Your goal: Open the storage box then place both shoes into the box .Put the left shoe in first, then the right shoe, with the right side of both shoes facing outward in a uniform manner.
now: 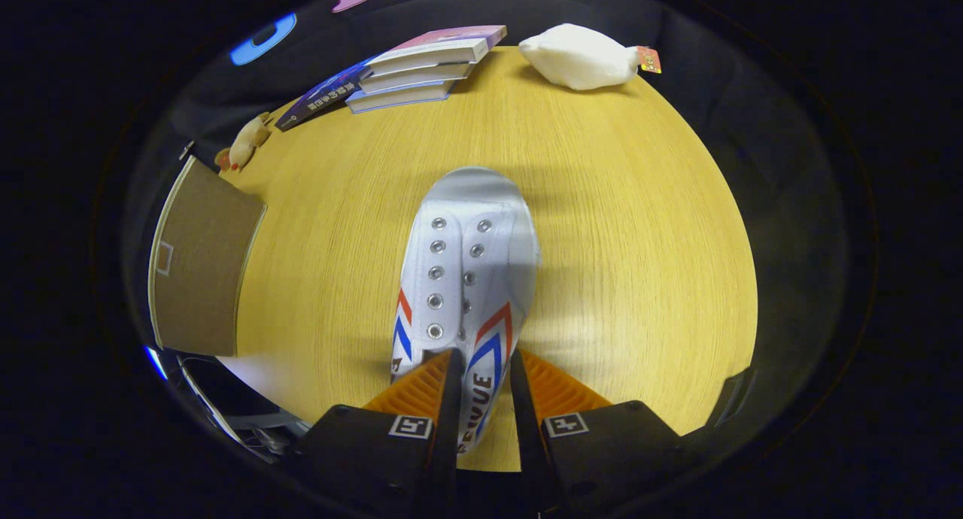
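Note:
A white canvas shoe [468, 267] with red and blue chevron stripes and metal eyelets, no laces, points away from me over the wooden table [639, 226]. My gripper [484, 387] is shut on the shoe's right side wall near the heel, one finger inside the opening and one outside. The toe casts a shadow on the table, so the shoe seems lifted. To the left, beyond the table's edge, a brown cardboard flap [197, 259] of the storage box stands open.
A stack of three books [421, 71] lies at the far left of the table. A white plush toy [583, 56] with a tag lies at the far right. A small brown plush [248, 143] sits near the box's far corner.

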Demonstrator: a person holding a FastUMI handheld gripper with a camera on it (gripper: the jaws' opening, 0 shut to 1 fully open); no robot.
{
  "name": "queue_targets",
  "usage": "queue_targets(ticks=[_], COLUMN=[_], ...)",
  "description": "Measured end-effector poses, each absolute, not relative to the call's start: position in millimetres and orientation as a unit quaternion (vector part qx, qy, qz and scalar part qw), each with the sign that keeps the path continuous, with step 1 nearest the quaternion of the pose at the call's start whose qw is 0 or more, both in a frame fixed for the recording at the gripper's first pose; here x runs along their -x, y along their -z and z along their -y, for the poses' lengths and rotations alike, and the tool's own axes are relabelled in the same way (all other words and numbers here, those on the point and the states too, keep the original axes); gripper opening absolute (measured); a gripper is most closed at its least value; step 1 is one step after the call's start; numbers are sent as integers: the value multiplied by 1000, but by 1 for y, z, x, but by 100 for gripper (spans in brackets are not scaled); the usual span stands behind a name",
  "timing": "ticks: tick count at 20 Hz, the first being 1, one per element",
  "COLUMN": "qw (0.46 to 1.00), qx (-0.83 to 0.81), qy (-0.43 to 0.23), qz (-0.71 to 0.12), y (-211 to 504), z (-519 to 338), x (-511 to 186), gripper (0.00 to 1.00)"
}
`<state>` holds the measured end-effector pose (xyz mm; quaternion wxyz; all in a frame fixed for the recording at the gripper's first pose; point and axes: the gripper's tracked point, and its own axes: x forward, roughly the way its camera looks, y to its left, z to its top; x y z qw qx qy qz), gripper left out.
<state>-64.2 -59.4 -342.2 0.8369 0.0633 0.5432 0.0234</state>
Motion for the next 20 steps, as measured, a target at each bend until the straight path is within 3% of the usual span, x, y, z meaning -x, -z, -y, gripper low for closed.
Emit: queue_targets(ticks=[3,4,7,13,20], qw=[834,836,842,839,861], qx=[-86,-97,-99,-163,-208], qy=[-5,7,11,74,75], qz=[-545,-540,-530,-514,-458], y=[339,338,339,313,196], z=[64,66,67,63,17], x=[61,62,62,68,84], gripper=[31,17,6,5,5])
